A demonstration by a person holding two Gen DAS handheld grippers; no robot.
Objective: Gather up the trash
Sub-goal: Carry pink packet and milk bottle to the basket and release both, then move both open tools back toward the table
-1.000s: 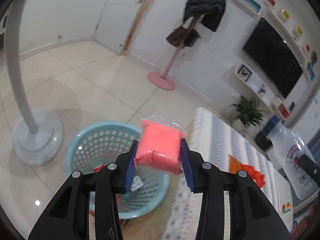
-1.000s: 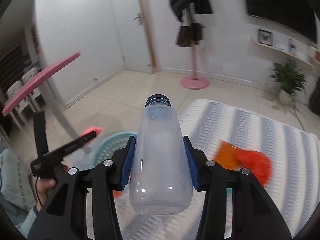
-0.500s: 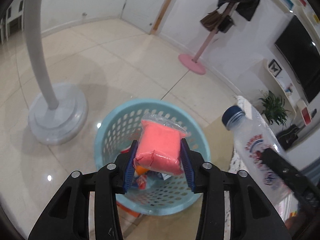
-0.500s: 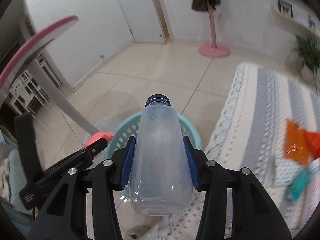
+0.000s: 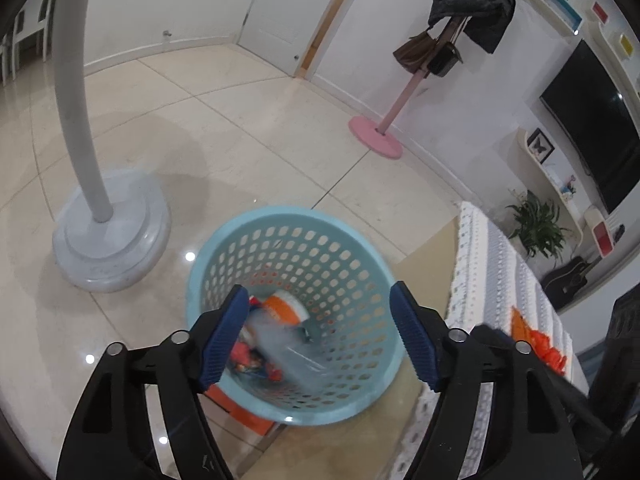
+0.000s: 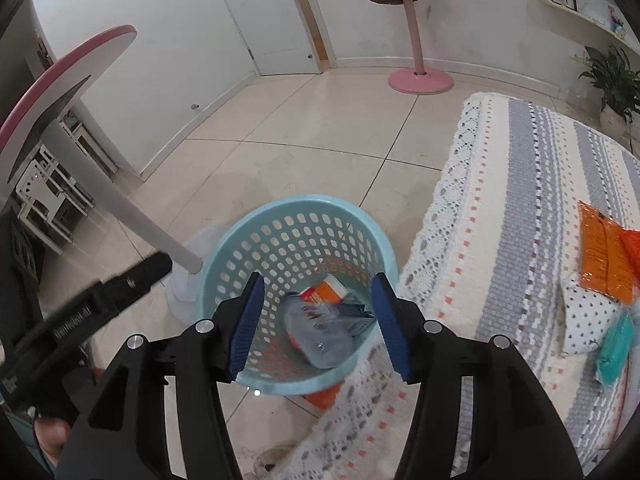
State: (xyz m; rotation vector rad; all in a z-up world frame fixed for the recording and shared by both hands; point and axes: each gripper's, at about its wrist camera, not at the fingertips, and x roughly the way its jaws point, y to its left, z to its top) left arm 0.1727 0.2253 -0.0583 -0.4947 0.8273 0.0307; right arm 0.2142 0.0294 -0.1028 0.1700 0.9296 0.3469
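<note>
A light blue perforated basket (image 5: 352,248) stands on the floor beside the table; it also shows in the right wrist view (image 6: 360,216). A clear plastic bottle (image 6: 320,332) lies inside it among other wrappers, and it appears blurred in the left wrist view (image 5: 280,344). My left gripper (image 5: 320,336) is open and empty above the basket. My right gripper (image 6: 318,320) is open and empty above the basket. An orange wrapper (image 6: 604,256) and a teal packet (image 6: 616,344) lie on the striped tablecloth (image 6: 512,216).
A white lamp stand with a round base (image 5: 108,232) stands left of the basket. A pink coat rack (image 5: 376,140) stands farther back by the wall. An orange item (image 6: 324,396) lies on the floor under the basket's edge. The left gripper's body (image 6: 80,312) shows at left.
Both grippers have opened over the basket. The pink packet left my left gripper and the bottle left my right gripper; the bottle now lies in the basket.
</note>
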